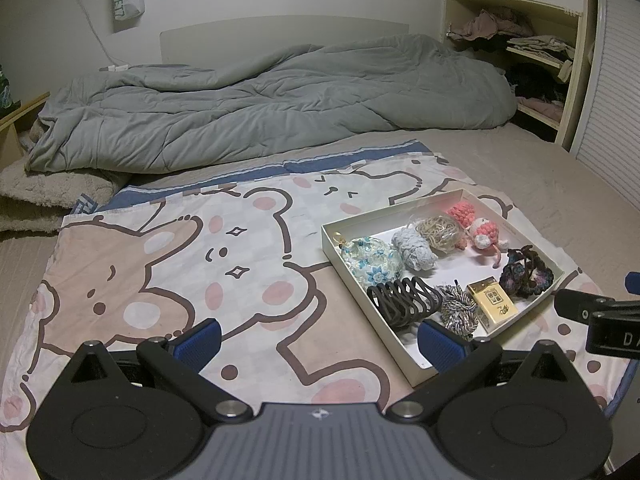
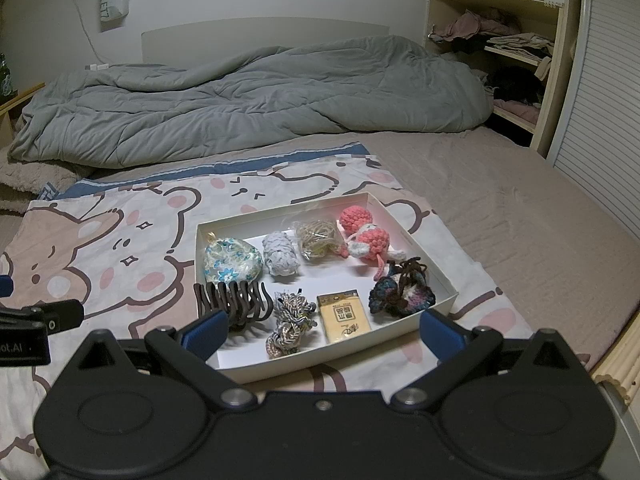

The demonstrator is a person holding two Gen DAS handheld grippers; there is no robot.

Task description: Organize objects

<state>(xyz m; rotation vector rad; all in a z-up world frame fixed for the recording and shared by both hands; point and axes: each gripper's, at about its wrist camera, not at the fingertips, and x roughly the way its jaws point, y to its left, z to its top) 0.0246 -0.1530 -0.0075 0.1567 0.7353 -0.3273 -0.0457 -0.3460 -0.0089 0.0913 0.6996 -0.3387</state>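
While jaws gape, tray (image 2: 450, 282) rim unobstructed

free: bear-print cloth (image 1: 168, 264) left of tray (image 2: 404, 232) | blocked: tray packed; quilt (image 2: 240, 108) behind

Both views are dimly and evenly lit by soft indoor light; its source cannot be located. Colours are rendered muted and greyish, with fine noise across the grey duvet (image 1: 260, 100). Only faint, soft shadows are cast inside the white tray (image 2: 448, 280). No glare is registered. Strong fisheye curvature is seen toward the edges, and the corners are vignetted black. Focus is acceptably sharp throughout.
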